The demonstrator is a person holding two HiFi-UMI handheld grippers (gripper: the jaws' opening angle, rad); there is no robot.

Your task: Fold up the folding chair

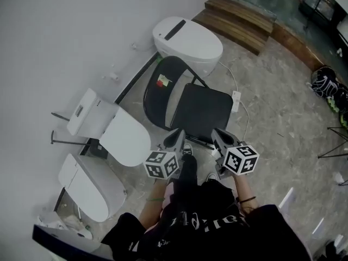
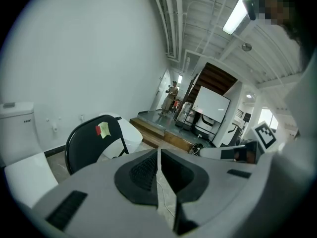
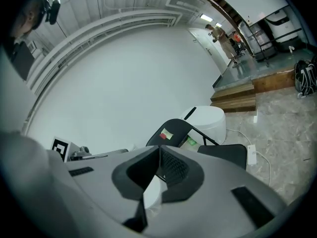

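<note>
A black folding chair [image 1: 185, 99] stands unfolded on the stone floor, its seat [image 1: 202, 112] facing me and its backrest [image 1: 160, 86] bearing a small red and yellow sticker [image 1: 162, 81]. My left gripper [image 1: 178, 137] hovers just short of the seat's near left corner, jaws shut and empty. Just short of the near right corner is my right gripper [image 1: 216, 135], also shut with nothing in it. In the left gripper view the backrest [image 2: 94, 138] rises beyond the shut jaws. The right gripper view shows backrest [image 3: 173, 130] and seat [image 3: 225, 155] ahead.
Three white toilets stand against the wall: one behind the chair [image 1: 187, 39], two at the left [image 1: 111, 129], [image 1: 89, 186]. A white power strip [image 1: 236, 100] and cable lie right of the chair. Wooden steps [image 1: 239, 20] rise at the back. A person's dark trousers and shoe [image 1: 187, 162] are below.
</note>
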